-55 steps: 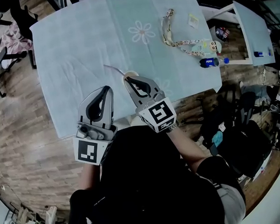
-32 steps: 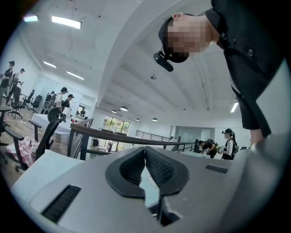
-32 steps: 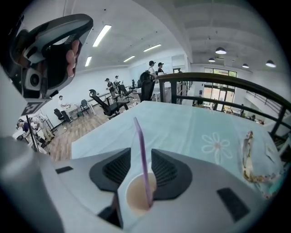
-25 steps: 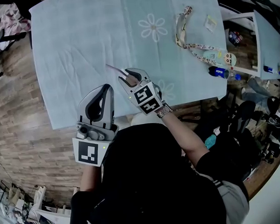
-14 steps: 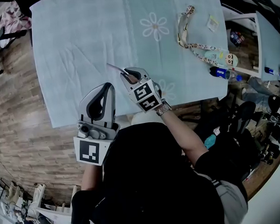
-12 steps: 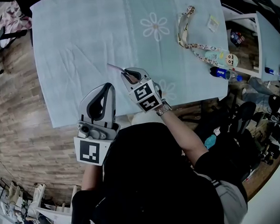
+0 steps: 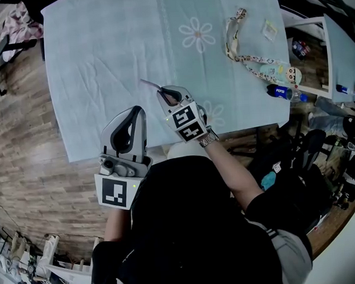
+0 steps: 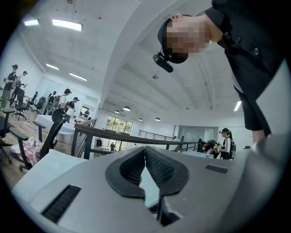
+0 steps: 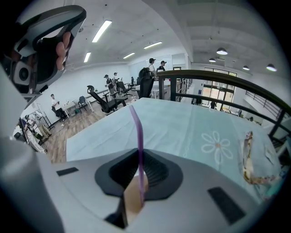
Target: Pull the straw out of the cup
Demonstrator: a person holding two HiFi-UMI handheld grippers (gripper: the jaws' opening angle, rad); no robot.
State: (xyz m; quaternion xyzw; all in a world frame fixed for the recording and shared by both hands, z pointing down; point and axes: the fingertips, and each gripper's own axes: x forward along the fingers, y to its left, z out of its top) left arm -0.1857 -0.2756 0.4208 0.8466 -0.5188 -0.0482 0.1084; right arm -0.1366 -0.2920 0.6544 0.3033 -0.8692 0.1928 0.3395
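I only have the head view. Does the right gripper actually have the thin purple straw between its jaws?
Observer: Yes. In the right gripper view the jaws of the right gripper have just been closing, and their pads press on the thin purple straw.
Operator: Is the straw out of the cup?
Observer: Not that I can see. Its lower end runs down to the tan cup right under the jaws.
Operator: And the left gripper?
Observer: The left gripper is shut, with nothing between its jaws.

Clear over bare surface left of and beyond straw; obstructed toward right edge by lanyard and bottle.
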